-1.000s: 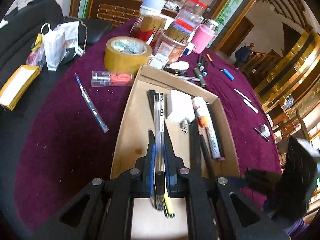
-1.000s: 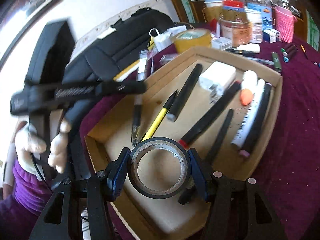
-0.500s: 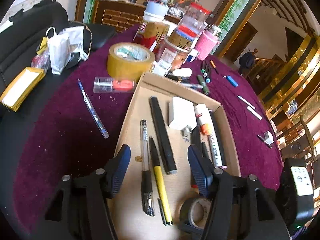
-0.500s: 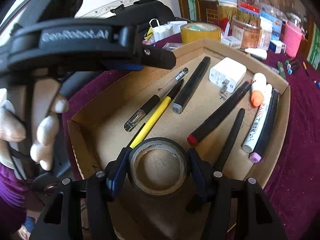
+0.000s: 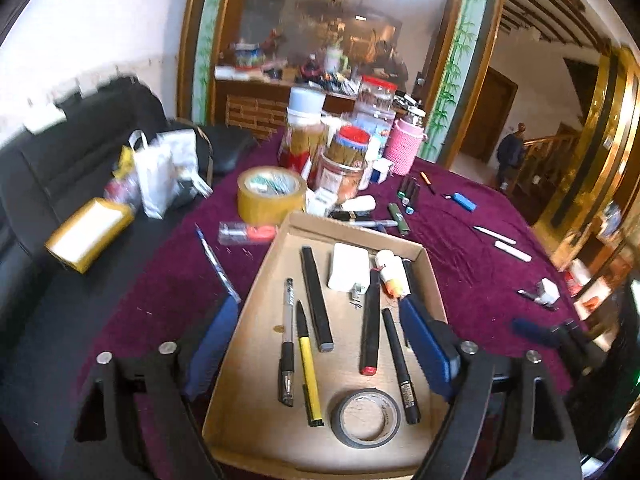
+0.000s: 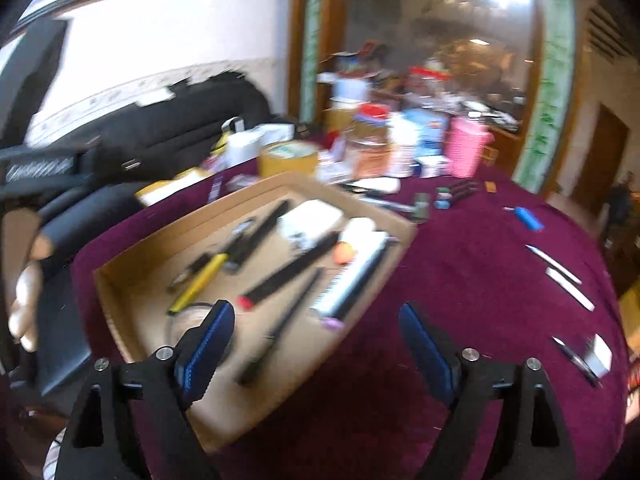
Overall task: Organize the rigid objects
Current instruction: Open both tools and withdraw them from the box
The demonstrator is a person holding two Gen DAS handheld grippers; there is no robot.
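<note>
A: Where does the cardboard tray (image 5: 434, 276) lie against the fingers?

B: It sits on the purple tablecloth (image 5: 472, 256). In the left wrist view it lies below and between the left gripper (image 5: 326, 342) fingers, which straddle its 2 long walls without touching anything. The jaws stand wide apart and have just been opening; nothing is pinched.

A: And the right gripper (image 6: 320, 350)?

B: Also spread wide, jaws just opened, nothing pressed by the pads. Its left finger (image 6: 206, 342) hangs over the tray's near corner; the other is over bare cloth.

A: What is in the tray, counted?

B: 1 roll of black tape (image 5: 366, 418) lying flat near the front wall, 1 clear pen (image 5: 287, 340), 1 yellow pen (image 5: 308, 372), 1 white charger (image 5: 348, 266), 1 red-tipped marker (image 5: 370, 328), and 1 white marker with an orange cap (image 5: 394, 276). There are other dark sticks; the right view is too blurred to count them.

A: Outside it?

B: 1 tan tape roll (image 5: 270, 196) just beyond the far wall.
</note>
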